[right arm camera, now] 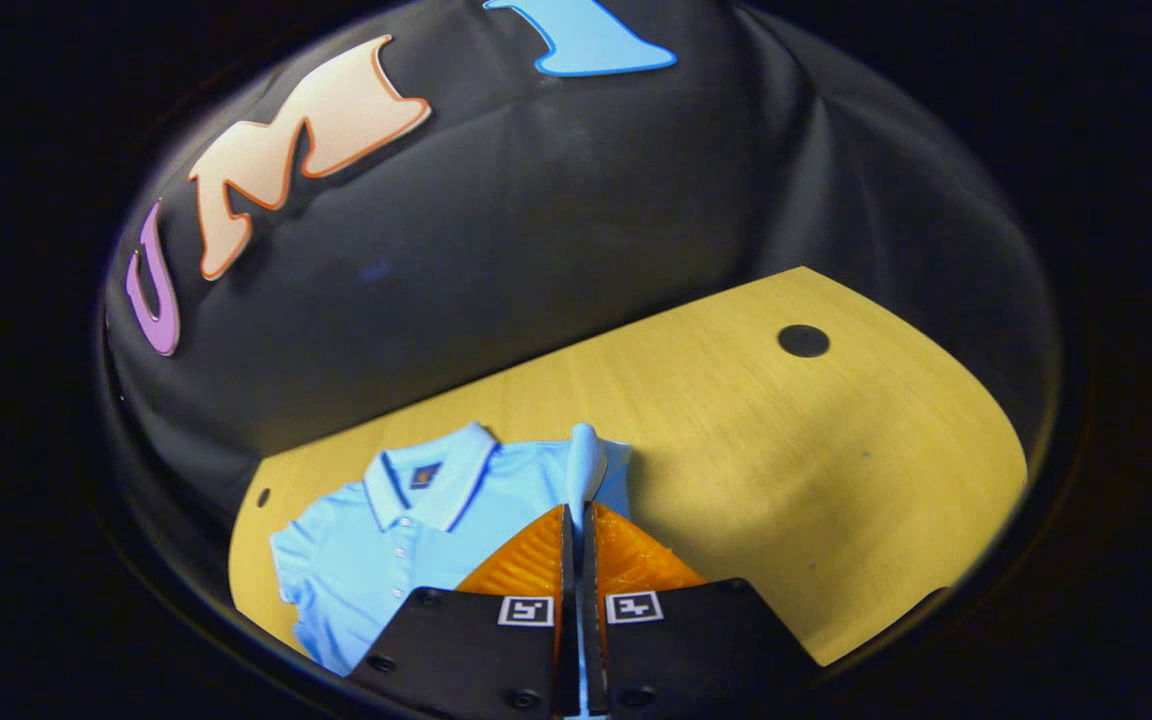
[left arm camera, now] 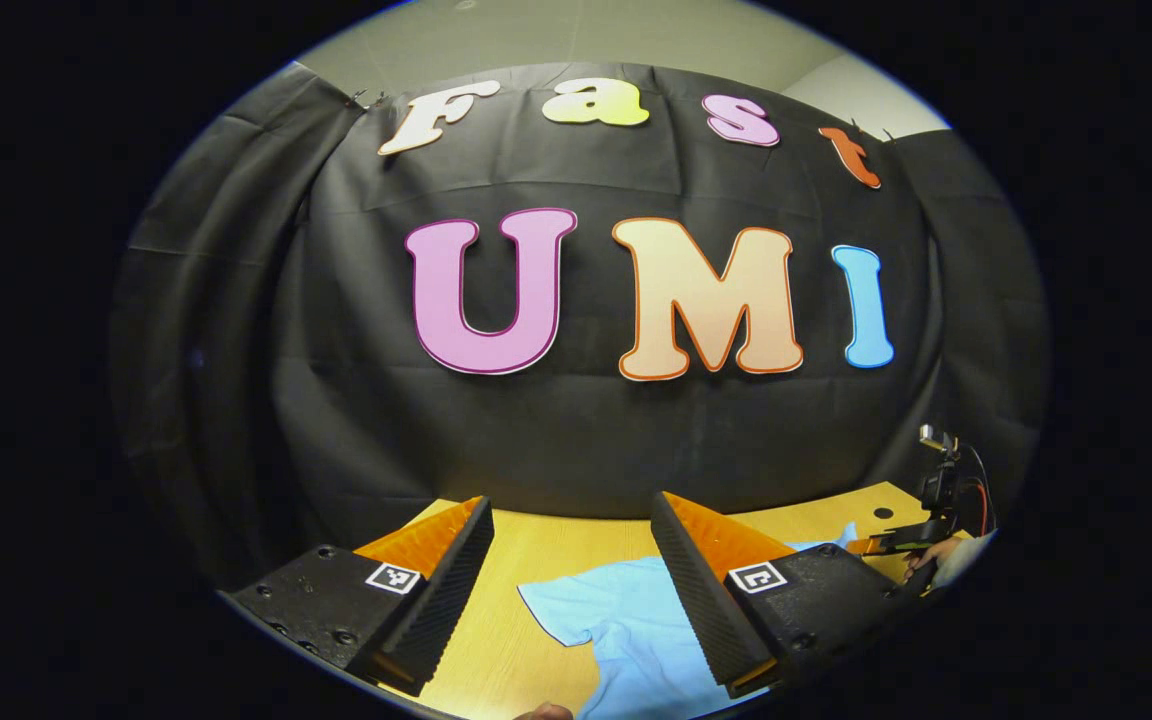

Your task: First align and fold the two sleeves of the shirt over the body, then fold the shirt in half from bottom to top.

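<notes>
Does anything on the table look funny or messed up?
Only one thing: the shirt lies flat on the table, but one sleeve sticks up in a bunched ridge, pinched in the shut right claw. The left claw hangs open above.

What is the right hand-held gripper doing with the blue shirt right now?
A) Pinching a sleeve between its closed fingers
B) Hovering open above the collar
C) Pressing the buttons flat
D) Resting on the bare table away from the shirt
A: in the right gripper view, the right hand-held gripper has its fingers closed together with a fold of the shirt's sleeve sticking up between them, lifted off the wooden table.
</notes>
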Action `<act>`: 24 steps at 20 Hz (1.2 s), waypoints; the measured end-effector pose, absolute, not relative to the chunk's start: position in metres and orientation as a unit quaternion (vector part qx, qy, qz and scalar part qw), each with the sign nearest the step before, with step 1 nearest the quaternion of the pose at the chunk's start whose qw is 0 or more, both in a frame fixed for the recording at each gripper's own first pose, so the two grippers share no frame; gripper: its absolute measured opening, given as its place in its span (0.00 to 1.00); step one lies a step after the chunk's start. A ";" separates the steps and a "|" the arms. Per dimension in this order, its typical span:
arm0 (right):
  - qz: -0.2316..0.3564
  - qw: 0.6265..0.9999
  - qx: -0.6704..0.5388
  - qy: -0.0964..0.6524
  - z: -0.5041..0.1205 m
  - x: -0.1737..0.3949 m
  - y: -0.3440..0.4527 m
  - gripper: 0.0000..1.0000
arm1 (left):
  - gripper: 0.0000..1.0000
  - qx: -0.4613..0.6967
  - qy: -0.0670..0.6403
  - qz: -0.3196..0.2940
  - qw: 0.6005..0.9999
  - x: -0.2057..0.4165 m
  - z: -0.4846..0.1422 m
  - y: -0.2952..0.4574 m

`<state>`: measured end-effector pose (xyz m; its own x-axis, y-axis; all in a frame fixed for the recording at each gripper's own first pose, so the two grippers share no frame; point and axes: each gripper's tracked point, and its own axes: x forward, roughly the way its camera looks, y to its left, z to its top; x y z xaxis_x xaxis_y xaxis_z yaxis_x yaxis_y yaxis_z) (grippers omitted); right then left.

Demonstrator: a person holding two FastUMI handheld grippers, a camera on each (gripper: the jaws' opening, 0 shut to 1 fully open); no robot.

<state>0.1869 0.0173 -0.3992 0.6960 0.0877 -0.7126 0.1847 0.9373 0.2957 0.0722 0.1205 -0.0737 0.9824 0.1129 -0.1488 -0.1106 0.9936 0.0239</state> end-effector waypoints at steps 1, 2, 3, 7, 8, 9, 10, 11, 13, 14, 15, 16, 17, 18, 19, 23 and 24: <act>-0.019 0.902 0.185 0.390 -0.398 0.188 0.029 0.05 | 0.95 0.006 0.080 0.056 0.995 0.072 -0.077 0.121; -0.010 0.900 0.191 0.391 -0.399 0.189 0.042 0.04 | 0.95 0.005 0.083 0.056 0.995 0.073 -0.080 0.121; -0.003 0.899 0.195 0.392 -0.401 0.190 0.053 0.05 | 0.95 0.004 0.085 0.056 0.995 0.072 -0.083 0.121; 0.009 0.887 0.211 0.411 -0.422 0.190 0.089 0.05 | 0.96 0.007 0.096 0.058 0.994 0.074 -0.095 0.126; 0.010 0.884 0.214 0.416 -0.426 0.187 0.094 0.05 | 0.96 0.005 0.103 0.057 0.993 0.074 -0.100 0.127; 0.006 0.883 0.213 0.418 -0.429 0.188 0.095 0.05 | 0.96 0.002 0.108 0.058 0.992 0.076 -0.106 0.129; 0.004 0.883 0.211 0.420 -0.430 0.188 0.094 0.05 | 0.96 -0.003 0.114 0.059 0.992 0.077 -0.111 0.131; 0.006 0.881 0.214 0.421 -0.432 0.188 0.097 0.05 | 0.96 -0.006 0.119 0.061 0.991 0.079 -0.118 0.134; 0.014 0.880 0.219 0.420 -0.432 0.186 0.103 0.10 | 0.96 -0.003 0.128 0.066 0.990 0.083 -0.132 0.138; 0.018 0.882 0.216 0.418 -0.428 0.187 0.103 0.29 | 0.96 0.002 0.132 0.067 0.989 0.087 -0.139 0.140; 0.024 0.886 0.211 0.413 -0.421 0.186 0.102 0.49 | 0.96 0.007 0.135 0.067 0.989 0.091 -0.145 0.142; 0.029 0.890 0.201 0.408 -0.421 0.184 0.104 0.68 | 0.96 0.010 0.140 0.067 0.988 0.097 -0.153 0.143; 0.036 0.895 0.190 0.402 -0.413 0.182 0.103 0.88 | 0.96 0.008 0.145 0.067 0.987 0.101 -0.161 0.145; 0.046 0.901 0.178 0.393 -0.403 0.179 0.103 0.97 | 0.96 0.003 0.153 0.066 0.986 0.106 -0.170 0.145; 0.056 0.907 0.164 0.383 -0.393 0.177 0.102 0.97 | 0.96 -0.001 0.160 0.067 0.985 0.110 -0.180 0.146; 0.090 0.924 0.112 0.356 -0.360 0.158 0.098 0.98 | 0.96 -0.003 0.181 0.075 0.981 0.133 -0.219 0.153; 0.091 0.924 0.107 0.355 -0.356 0.151 0.095 0.98 | 0.96 0.000 0.188 0.076 0.979 0.139 -0.229 0.155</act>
<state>0.1507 0.0952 -0.3560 0.7306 0.2449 -0.6374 -0.0932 0.9605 0.2622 0.1389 0.1554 -0.2289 0.9178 0.1480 -0.3684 -0.1478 0.9886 0.0289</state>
